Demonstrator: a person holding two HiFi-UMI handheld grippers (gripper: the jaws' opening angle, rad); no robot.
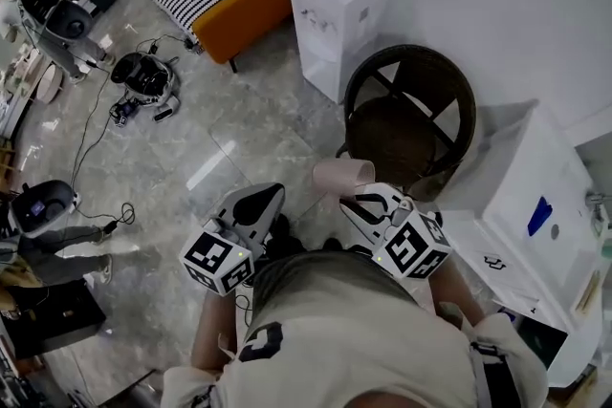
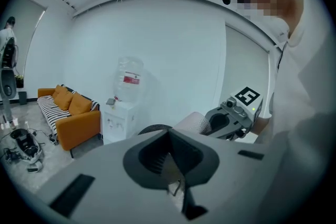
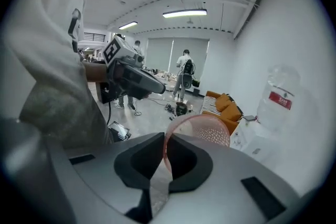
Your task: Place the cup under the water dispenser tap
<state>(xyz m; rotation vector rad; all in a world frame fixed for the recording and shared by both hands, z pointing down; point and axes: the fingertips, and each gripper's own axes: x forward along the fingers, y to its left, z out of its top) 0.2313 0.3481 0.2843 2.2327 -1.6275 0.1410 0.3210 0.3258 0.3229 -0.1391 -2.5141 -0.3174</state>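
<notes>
1. Right gripper (image 1: pixel 361 203): jaws clamped on the rim of the cup (image 1: pixel 344 175), near, well apart from the far dispenser (image 1: pixel 339 14).
2. Left gripper (image 1: pixel 258 205): jaws together, empty.
3. Keep the cup level, pass left of the chair (image 1: pixel 409 115), and approach the dispenser front squarely.

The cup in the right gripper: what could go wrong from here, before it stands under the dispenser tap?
1. The right gripper pinches only the thin wall of the cup at its rim, and the cup is held sideways. It may slip out or buckle.
2. The dark round chair stands between the person and the water dispenser. The cup or a gripper could bump it on the way.
</notes>
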